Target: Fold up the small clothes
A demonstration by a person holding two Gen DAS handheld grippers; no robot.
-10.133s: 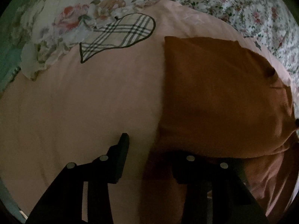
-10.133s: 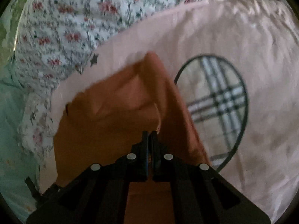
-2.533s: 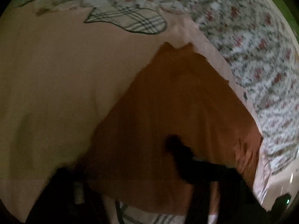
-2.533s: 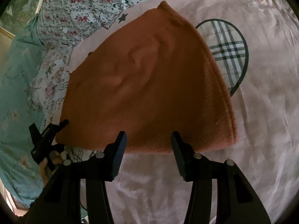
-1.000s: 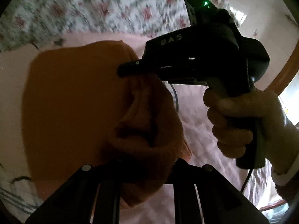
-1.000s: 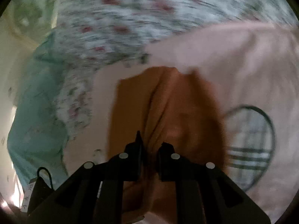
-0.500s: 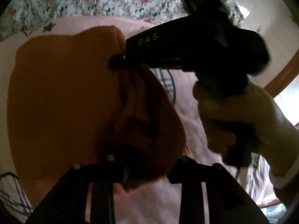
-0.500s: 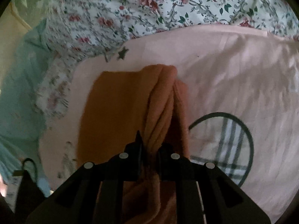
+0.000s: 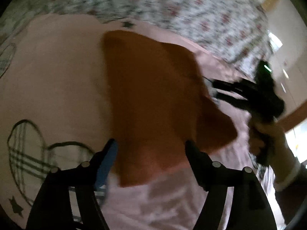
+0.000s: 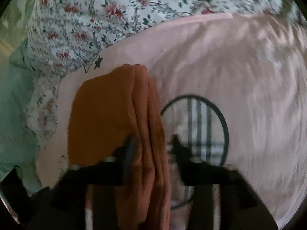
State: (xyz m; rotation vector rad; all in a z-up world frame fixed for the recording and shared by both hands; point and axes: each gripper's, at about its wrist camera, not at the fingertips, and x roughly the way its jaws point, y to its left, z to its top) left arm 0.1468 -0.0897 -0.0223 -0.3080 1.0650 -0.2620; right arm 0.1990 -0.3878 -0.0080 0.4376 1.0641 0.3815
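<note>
Left wrist view shows both grippers' fingers apart around the folded orange garment (image 9: 153,99) on the pink sheet (image 9: 57,76).

Dim light falls across the bed below me, covered by a pink sheet (image 10: 220,61) printed with plaid hearts (image 10: 199,126) and small dark stars (image 10: 98,62). A floral quilt (image 10: 107,13) bunches along the 12 o'clock side. Pale green fabric (image 10: 13,103) lies at 9 o'clock. In my left view, a cream wall (image 9: 287,38) and wooden trim (image 9: 295,117) show at 3 o'clock.
</note>
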